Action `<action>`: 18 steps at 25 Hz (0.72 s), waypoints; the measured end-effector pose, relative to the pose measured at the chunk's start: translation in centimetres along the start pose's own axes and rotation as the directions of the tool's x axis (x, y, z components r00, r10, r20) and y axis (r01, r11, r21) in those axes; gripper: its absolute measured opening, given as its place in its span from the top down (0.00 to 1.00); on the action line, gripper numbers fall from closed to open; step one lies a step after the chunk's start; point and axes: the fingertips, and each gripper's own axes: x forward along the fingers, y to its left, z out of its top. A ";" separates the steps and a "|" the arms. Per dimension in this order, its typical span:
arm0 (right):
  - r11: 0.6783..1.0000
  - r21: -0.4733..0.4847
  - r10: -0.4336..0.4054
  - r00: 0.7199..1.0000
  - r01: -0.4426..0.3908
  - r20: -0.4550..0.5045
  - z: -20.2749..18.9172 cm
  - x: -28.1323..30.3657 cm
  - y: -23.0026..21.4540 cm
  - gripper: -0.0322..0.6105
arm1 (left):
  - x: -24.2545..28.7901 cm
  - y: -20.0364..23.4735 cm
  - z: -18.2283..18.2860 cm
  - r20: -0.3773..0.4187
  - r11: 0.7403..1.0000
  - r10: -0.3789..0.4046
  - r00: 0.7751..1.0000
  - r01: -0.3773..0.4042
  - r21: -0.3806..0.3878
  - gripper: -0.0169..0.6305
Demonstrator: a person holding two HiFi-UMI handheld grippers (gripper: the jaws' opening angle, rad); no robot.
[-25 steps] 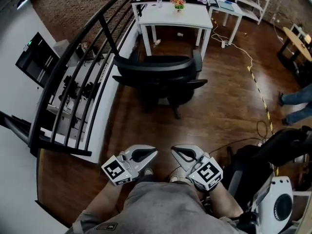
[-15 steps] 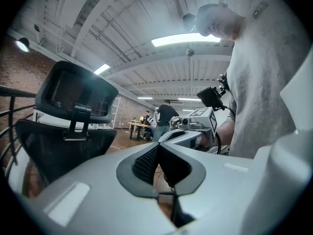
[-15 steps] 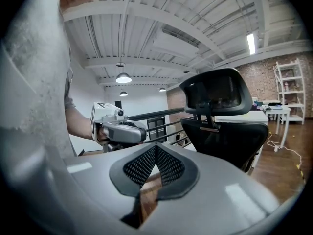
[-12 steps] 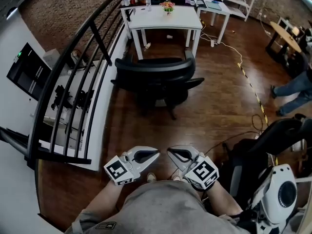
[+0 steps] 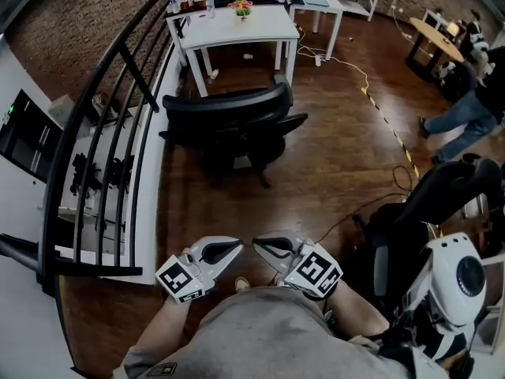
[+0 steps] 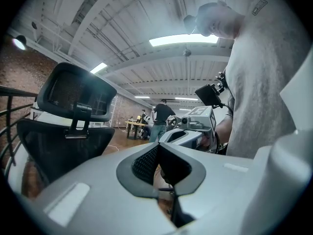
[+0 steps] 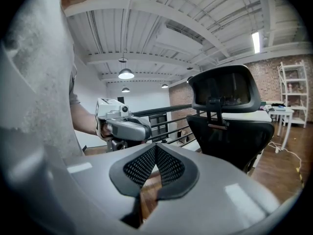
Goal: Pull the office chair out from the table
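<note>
The black office chair stands on the wood floor in front of the white table, its back turned to me and well apart from both grippers. It shows at the left of the left gripper view and at the right of the right gripper view. My left gripper and right gripper are held close to my body, tips pointing at each other, both shut with nothing between the jaws. Each sees the other: the right gripper and the left gripper.
A black railing runs along the left above a lower level. Black and white equipment stands at the right with cables on the floor. A person walks at the far right. More tables and shelves stand behind.
The view has swung, so the chair and table lie further left and higher in the head view. Both grippers have shifted slightly left, still shut and empty.
</note>
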 end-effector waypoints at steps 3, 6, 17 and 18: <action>1.000 -0.011 -0.001 1.000 0.001 -0.001 0.0 -0.2 0.3 0.94 | 0.0 -0.3 0.1 0.001 1.000 0.004 1.000 -0.004 0.003 0.97; 1.000 -0.011 -0.010 1.000 0.010 -0.005 -0.5 -0.4 0.5 0.94 | 0.0 -0.6 -0.3 0.000 1.000 -0.002 1.000 0.002 0.002 0.97; 1.000 -0.024 -0.020 1.000 0.020 -0.001 -0.4 -1.1 1.5 0.94 | -0.3 -1.8 -0.3 0.007 1.000 -0.004 1.000 0.004 0.004 0.97; 0.999 -0.025 -0.022 1.000 0.022 0.000 -0.4 -1.2 1.6 0.94 | -0.3 -2.0 -0.3 0.007 1.000 -0.004 1.000 0.004 0.004 0.97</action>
